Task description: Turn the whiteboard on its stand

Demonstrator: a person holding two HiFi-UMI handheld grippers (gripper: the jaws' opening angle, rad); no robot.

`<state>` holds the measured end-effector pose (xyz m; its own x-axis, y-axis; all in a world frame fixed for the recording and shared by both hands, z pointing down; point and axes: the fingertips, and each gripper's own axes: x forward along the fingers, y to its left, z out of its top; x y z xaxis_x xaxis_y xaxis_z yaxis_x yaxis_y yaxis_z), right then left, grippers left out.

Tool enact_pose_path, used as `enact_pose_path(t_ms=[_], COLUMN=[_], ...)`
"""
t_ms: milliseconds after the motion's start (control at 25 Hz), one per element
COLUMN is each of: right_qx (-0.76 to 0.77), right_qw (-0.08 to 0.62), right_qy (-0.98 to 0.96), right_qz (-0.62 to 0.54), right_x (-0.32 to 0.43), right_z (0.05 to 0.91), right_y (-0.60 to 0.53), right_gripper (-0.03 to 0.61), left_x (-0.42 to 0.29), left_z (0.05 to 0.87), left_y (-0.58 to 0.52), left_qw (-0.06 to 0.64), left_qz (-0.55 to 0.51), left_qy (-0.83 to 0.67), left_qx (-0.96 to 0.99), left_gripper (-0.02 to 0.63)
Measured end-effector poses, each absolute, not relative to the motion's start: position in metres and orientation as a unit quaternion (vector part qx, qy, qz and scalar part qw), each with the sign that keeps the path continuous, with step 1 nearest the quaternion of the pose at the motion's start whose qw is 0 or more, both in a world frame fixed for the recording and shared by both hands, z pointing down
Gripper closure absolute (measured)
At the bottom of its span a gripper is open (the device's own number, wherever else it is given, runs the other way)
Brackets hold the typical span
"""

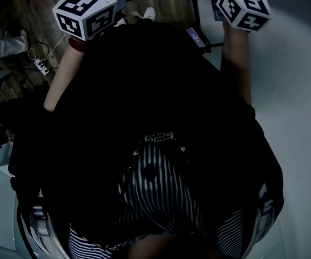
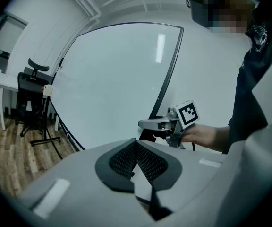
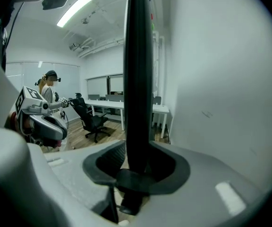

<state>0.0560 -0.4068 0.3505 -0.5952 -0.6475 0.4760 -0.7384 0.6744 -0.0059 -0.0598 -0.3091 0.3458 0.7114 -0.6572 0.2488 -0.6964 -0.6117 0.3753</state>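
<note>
At the board's side edge: right claw (image 3: 138,163) is clamped on the black frame rail (image 3: 138,70), which runs straight up between the pads. The whiteboard (image 2: 122,74) is directly in front of the person, looks upright, and faces the left claw's side. Left claw (image 2: 136,148) is closed on nothing and held off the board, well apart from the rail.

How I'd run the turn from here:
- The grip looks square, but it's the only contact point. A big, thin panel will likely flex, and the rail could slide through the pads. Push along the swing arc, not outward off the edge.
- Let the wrist roll with the panel as it rotates. Otherwise the pads lever against the rail and pop off.
- The left claw is idle. Press it closed and flat against the panel, or open it and take the rail lower down, to steady things.
- Go slow and even. A pivoting board tends to run on once it's past balance.
- The stand (image 1: 197,20) base sits just ahead of the person. Can't tell if it's locked, so expect it to creep.
- The office chair (image 3: 91,119) behind looks well clear of the swing.
</note>
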Motion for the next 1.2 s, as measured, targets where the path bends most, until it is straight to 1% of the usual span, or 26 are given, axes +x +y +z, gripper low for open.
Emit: enact_pose_path(t_ms=[40,80,120,440,640,720,760,840,920,1200], right_qx=[0.384,0.380,0.380,0.397,0.405,0.400,0.396,0.391,0.386,0.381], right_qw=[0.226,0.228,0.228,0.209,0.197,0.171,0.154,0.120,0.102,0.093], right_qy=[-0.889,-0.890,-0.890,-0.885,-0.885,-0.893,-0.897,-0.904,-0.906,-0.909], right_qz=[0.103,0.106,0.108,0.127,0.116,0.119,0.121,0.128,0.138,0.144], right_x=[0.054,0.054,0.054,0.081,0.090,0.084,0.079,0.069,0.059,0.048], right_z=[0.351,0.351,0.350,0.338,0.321,0.314,0.311,0.306,0.306,0.308], right_y=[-0.406,-0.404,-0.402,-0.377,-0.345,-0.333,-0.327,-0.319,-0.314,-0.317], right_gripper=[0.419,0.394,0.391,0.391,0.391,0.410,0.434,0.521,0.559,0.575], left_x=[-0.057,-0.055,-0.055,-0.053,-0.051,-0.048,-0.046,-0.044,-0.042,-0.043], left_z=[0.345,0.344,0.344,0.343,0.340,0.339,0.337,0.334,0.330,0.324], left_y=[-0.310,-0.310,-0.310,-0.310,-0.311,-0.312,-0.312,-0.310,-0.308,-0.307], left_qw=[0.226,0.224,0.223,0.220,0.217,0.213,0.210,0.204,0.199,0.187], left_qz=[0.043,0.044,0.044,0.045,0.044,0.044,0.043,0.040,0.038,0.032], left_qy=[-0.374,-0.372,-0.370,-0.367,-0.363,-0.359,-0.357,-0.353,-0.350,-0.347], left_qx=[0.898,0.900,0.901,0.903,0.905,0.908,0.909,0.912,0.915,0.918], left_gripper=[0.617,0.617,0.617,0.617,0.617,0.617,0.617,0.617,0.617,0.617])
